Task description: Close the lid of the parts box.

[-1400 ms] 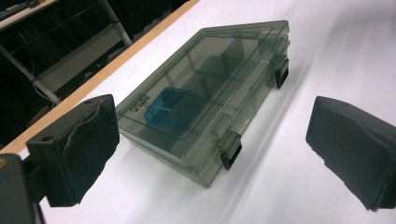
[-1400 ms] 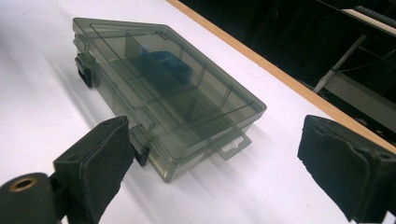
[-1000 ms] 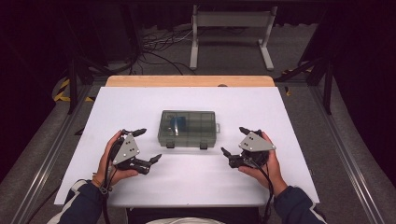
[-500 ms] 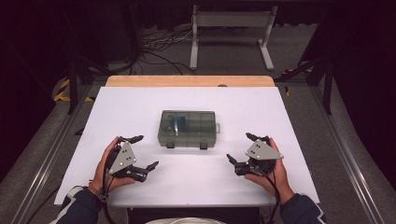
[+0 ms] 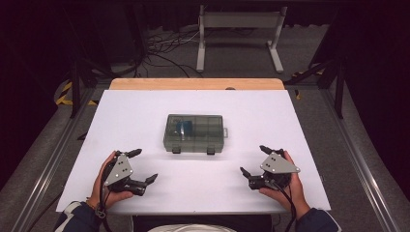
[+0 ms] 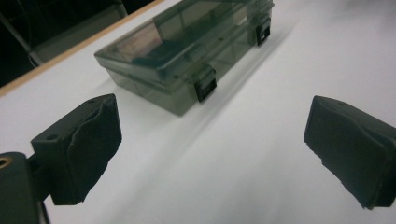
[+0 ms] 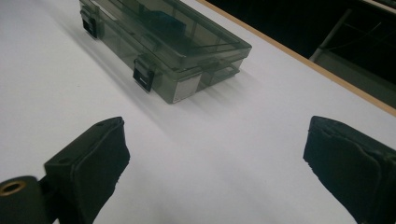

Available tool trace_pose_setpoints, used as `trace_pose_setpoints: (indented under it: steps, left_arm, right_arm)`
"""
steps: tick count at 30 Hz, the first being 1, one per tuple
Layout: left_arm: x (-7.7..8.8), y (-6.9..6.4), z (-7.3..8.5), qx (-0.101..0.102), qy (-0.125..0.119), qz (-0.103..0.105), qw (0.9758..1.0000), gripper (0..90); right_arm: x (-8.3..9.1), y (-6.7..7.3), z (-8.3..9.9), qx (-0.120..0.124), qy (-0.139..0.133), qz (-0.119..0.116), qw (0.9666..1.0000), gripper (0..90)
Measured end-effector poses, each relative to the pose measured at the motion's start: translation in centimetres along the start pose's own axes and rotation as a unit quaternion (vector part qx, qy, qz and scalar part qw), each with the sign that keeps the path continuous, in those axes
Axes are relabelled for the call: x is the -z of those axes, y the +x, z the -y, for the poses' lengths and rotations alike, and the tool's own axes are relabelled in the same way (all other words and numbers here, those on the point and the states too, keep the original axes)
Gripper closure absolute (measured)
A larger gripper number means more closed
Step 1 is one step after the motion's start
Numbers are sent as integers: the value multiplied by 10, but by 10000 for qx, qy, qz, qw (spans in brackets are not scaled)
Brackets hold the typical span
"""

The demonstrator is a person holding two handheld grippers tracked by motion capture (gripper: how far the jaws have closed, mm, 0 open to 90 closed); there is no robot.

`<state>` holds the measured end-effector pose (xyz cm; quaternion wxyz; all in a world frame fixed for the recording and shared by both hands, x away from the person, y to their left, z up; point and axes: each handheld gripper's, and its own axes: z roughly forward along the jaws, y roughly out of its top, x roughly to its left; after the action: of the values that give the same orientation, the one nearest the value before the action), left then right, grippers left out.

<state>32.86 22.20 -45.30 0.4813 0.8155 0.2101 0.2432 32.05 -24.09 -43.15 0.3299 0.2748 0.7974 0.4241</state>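
Note:
A smoky transparent compartment box (image 5: 194, 133) lies closed in the middle of the white table (image 5: 145, 116), with two black latches on its near side and something blue inside. My left gripper (image 5: 142, 166) rests open near the front left, held by a hand. My right gripper (image 5: 255, 160) is open near the front right. In the left gripper view the box (image 6: 187, 56) lies ahead between the wide-spread jaws, well beyond them. In the right gripper view the box (image 7: 163, 44) lies up and to the left, also beyond the jaws. Nothing is between either pair of fingers.
A wooden strip (image 5: 196, 83) runs along the table's far edge. Beyond it stand a white metal frame (image 5: 239, 29) and loose cables (image 5: 164, 48) on the floor. Metal rails (image 5: 358, 159) flank the table on both sides.
Both hands have drawn back toward the table's front edge and a little outward, away from the box. Both grippers stayed open.

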Motion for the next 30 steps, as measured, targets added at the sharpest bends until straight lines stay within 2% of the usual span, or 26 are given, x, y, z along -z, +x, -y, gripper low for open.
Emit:
trace_pose_setpoints:
  steps: [2, 4, 6, 10, 12, 19, 23, 30]
  left_arm:
    - [1, 1, 2, -42, 51, -8, 10000, 46]
    - [3, 1, 4, -5, 92, -26, 10000, 45]
    - [4, 1, 5, 65, 32, -9, 10000, 46]
    - [4, 2, 4, 99, -6, -18, 9999, 45]
    - [4, 2, 3, 28, 52, -45, 10000, 45]
    - [4, 2, 2, 40, 5, -75, 10000, 44]
    - [5, 3, 2, 62, -11, -97, 9999, 44]
    - [4, 4, 2, 65, 33, -99, 9999, 41]
  right_arm:
    - [1, -1, 1, -69, -35, -61, 10000, 66]
    - [1, -4, 4, -230, -52, -104, 9997, 64]
    - [2, -4, 7, -263, -55, -102, 9996, 64]
    - [2, -2, 14, -73, 106, 9, 9999, 61]
    - [2, -2, 12, -58, 73, 24, 10000, 62]
    - [2, 0, 9, -8, 32, 37, 10000, 64]
    - [1, 2, 7, 103, 26, 59, 9999, 65]
    - [3, 4, 4, 59, -65, 76, 9999, 74]
